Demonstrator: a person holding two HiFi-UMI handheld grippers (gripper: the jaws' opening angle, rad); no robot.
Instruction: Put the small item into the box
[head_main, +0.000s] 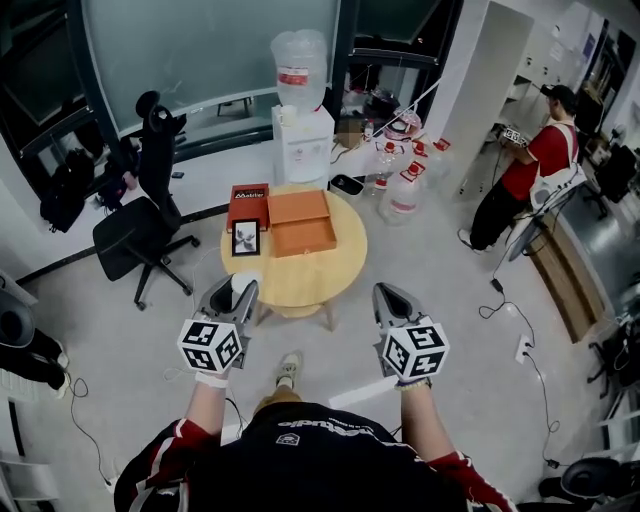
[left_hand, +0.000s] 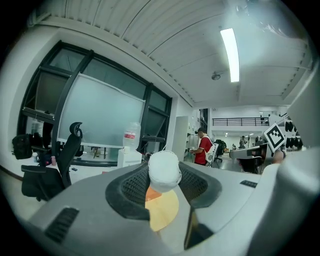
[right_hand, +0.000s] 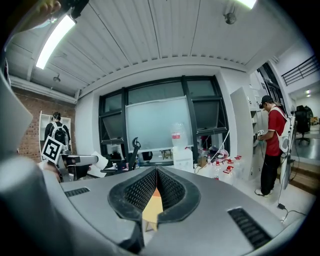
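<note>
An open orange box (head_main: 302, 222) lies on a round wooden table (head_main: 300, 285) in the head view, ahead of both grippers. My left gripper (head_main: 235, 292) hovers over the table's near left edge, shut on a small white rounded item (head_main: 243, 283). In the left gripper view that white item (left_hand: 164, 171) sits pinched between the dark pads, with the table and a bit of the orange box below it. My right gripper (head_main: 390, 298) hangs near the table's right front edge. Its jaws (right_hand: 156, 172) are shut with nothing between them.
A red box (head_main: 248, 205) and a small framed picture (head_main: 245, 238) sit left of the orange box. Behind the table stand a water dispenser (head_main: 302, 130) and several water bottles (head_main: 405, 185). A black office chair (head_main: 140, 220) is at left, a person in red (head_main: 525, 170) at right.
</note>
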